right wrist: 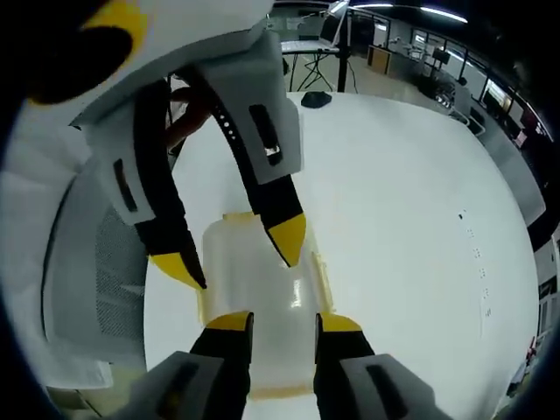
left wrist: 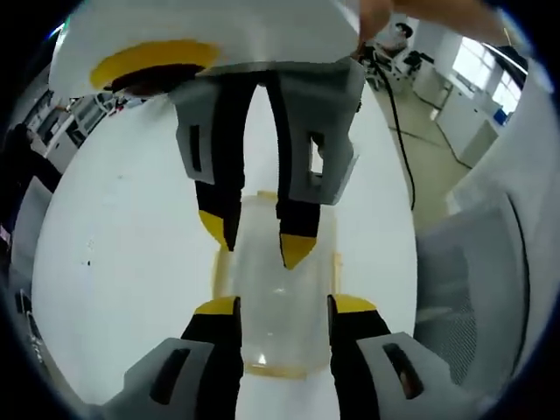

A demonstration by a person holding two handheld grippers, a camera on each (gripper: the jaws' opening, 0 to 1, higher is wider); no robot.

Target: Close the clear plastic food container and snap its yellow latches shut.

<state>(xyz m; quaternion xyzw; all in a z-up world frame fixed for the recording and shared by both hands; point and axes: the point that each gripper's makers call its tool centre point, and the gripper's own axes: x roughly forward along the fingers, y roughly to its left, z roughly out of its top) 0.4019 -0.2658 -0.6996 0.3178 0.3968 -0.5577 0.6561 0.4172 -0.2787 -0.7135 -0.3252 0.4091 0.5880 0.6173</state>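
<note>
The clear plastic food container sits on the white tabletop, well in from its edges, with its lid lying on top and yellow latches showing along its sides. Both grippers meet over it from opposite ends. In the left gripper view, the left gripper has its jaws spread to either side of the container's near end, not pressing it; the right gripper reaches in from above, jaws apart, yellow tips on or just above the lid. In the right gripper view, the right gripper straddles the container with jaws apart, and the left gripper faces it with jaws spread over the far end. Contact with the lid cannot be confirmed.
</note>
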